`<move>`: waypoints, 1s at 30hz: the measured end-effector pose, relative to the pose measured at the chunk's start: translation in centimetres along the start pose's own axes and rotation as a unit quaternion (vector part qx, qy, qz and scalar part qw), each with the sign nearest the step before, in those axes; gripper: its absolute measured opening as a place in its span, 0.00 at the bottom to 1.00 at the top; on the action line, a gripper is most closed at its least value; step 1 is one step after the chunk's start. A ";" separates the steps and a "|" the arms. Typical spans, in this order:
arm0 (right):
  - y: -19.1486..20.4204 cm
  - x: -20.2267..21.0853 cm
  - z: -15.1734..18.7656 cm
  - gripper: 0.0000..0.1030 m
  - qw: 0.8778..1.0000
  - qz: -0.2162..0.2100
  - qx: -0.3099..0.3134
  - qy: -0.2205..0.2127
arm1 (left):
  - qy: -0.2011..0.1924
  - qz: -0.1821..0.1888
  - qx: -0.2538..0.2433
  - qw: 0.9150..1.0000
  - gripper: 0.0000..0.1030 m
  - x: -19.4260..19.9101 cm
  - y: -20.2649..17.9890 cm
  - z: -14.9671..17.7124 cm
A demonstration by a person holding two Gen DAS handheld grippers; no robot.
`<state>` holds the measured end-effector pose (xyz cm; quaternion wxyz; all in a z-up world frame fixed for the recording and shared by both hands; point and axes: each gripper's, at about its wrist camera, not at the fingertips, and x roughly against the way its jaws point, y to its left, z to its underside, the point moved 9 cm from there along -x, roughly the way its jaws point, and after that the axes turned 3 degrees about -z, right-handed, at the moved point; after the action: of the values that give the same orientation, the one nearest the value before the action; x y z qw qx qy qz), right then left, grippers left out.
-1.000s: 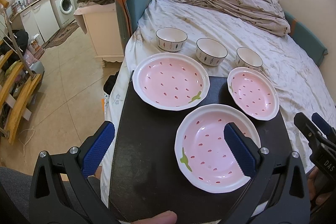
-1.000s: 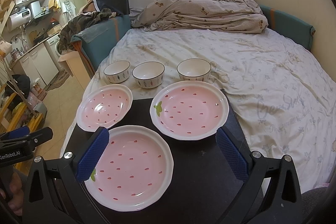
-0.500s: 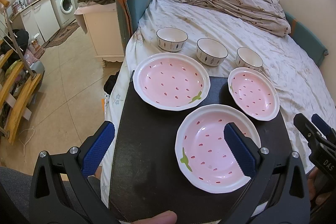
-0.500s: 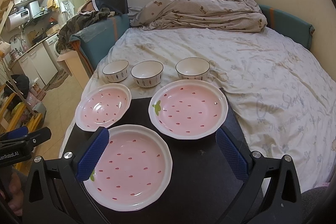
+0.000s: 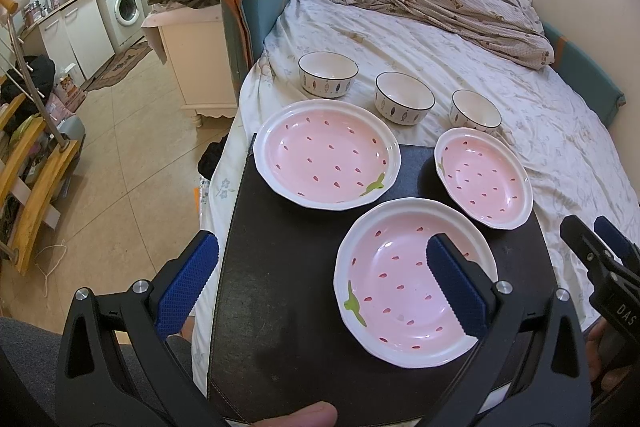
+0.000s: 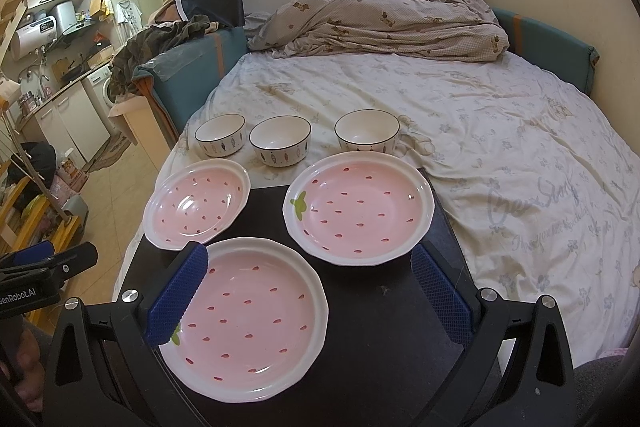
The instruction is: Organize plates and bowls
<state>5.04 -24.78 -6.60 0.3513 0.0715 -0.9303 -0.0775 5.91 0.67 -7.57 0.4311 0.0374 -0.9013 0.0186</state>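
Obs.: three pink strawberry-print plates sit on a black board that rests on the bed (image 6: 500, 147). Three white bowls stand in a row on the sheet just beyond the board.

Key relation: the near plate (image 5: 404, 291) lies directly ahead of and below both tools. In the left wrist view it sits under the right-hand finger of the left tool (image 5: 324, 283), so it lies right of that tool's centreline. In the right wrist view the same plate (image 6: 248, 315) sits under the left-hand finger of the right tool (image 6: 308, 295), left of centre. Neither tool is clearly nearer. A plate has no long axis; the rim is the only grasp line.

Tool state: both are spread wide and released, holding nothing, and hover above the board (image 5: 288, 307) with no contact visible.

Other items:
- far-left plate (image 5: 328, 155), large, overhangs the board's far edge.
- small plate (image 5: 484, 179), near the far-right corner, is close beside the near plate; touching or not, cannot tell.
- bowls (image 5: 404, 103): dark rim line, small leaf marks on the wall, upright, apart from each other.

Materials: plates are glazed ceramic, shallow, with scalloped white rims, glossy and probably slippery under the knurled blue pads. Board matte and firm; bedding soft and wrinkled, so the bowls may rock.

Judgement: stacking not yet begun; a rim pinch on the near plate looks the likely start.
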 end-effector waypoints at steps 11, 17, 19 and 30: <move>0.1 0.0 0.0 1.00 1.000 0.001 0.000 0.001 | 0.000 0.000 0.000 1.000 1.00 -0.1 0.0 0.0; 0.3 -0.7 0.1 1.00 1.000 0.000 0.008 0.009 | 0.000 -0.008 -0.009 1.000 1.00 -0.1 0.3 0.2; 0.6 -0.9 0.3 1.00 1.000 0.003 0.012 0.012 | 0.002 -0.009 -0.005 1.000 1.00 -0.2 0.5 0.3; 2.3 -2.2 0.2 1.00 0.999 -0.002 0.015 0.035 | 0.038 -0.012 -0.004 0.999 1.00 -1.1 1.4 -0.9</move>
<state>6.37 -22.06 -7.76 0.3825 0.0808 -0.9183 -0.0616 7.20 2.22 -7.86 0.4651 0.0452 -0.8840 0.0111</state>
